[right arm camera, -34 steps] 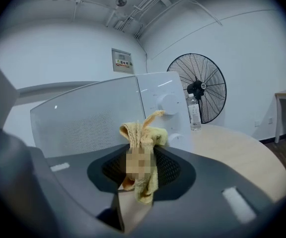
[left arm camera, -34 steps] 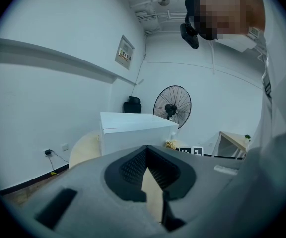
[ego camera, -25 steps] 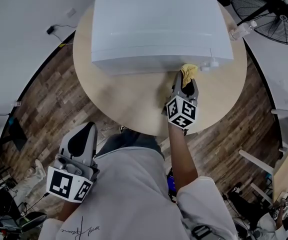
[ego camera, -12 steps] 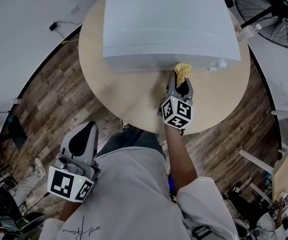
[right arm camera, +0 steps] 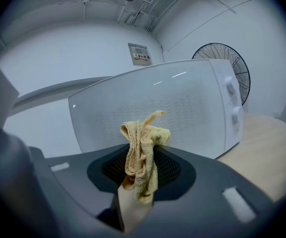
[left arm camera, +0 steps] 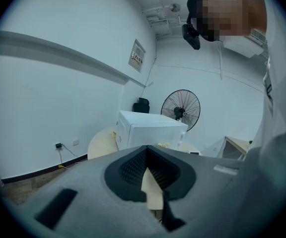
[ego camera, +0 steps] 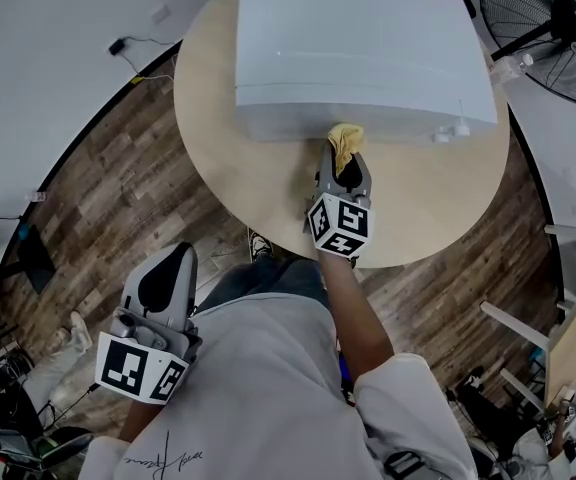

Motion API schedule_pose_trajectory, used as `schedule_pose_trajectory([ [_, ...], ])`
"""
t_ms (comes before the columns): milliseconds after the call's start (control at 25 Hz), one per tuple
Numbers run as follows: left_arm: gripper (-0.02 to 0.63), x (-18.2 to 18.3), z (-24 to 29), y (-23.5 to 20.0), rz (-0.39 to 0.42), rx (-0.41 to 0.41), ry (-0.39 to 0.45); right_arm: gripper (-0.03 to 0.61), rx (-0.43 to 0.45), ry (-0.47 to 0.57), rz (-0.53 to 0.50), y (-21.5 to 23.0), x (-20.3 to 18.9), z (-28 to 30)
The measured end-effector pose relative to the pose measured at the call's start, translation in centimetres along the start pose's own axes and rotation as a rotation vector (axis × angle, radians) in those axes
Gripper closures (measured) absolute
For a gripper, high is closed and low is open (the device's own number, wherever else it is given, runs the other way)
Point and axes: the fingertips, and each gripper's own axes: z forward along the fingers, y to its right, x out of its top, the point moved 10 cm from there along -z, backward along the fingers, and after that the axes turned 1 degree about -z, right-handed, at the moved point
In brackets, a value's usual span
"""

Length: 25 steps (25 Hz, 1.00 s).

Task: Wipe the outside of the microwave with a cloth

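My right tool [ego camera: 342, 163] pinches the yellow cloth [ego camera: 345, 136], whose bunched tip meets the microwave [ego camera: 358, 48] front just ahead. Little cloth sticks out, so pushing harder may scrape the tool on the door or tug the cloth loose. My left tool [ego camera: 164, 273] hangs closed and empty.

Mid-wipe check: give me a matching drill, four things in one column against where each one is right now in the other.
Things:
1. yellow terry cloth
2. white box-shaped microwave
3. left gripper
4. black cage fan

Places:
A. on the round wooden table
B. off the table, at the head view's upper right
C. pinched in the right gripper, at the microwave's front
D. low at the person's side, jaws together, empty

Pairs: 1-C; 2-A; 3-D; 4-B
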Motion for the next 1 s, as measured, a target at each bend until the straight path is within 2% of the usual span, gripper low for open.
schedule_pose_trajectory([
  [400, 0.617, -0.6, -2.1, -1.6, -0.025, 0.049, 0.02, 0.443, 0.104, -0.036, 0.008, -6.1, -2.0, 1.0],
  [1000, 0.617, -1.1, -3.9, -3.3, -0.045, 0.104, 0.026, 0.442, 0.219, -0.08, 0.008, -11.5, -3.9, 1.8],
])
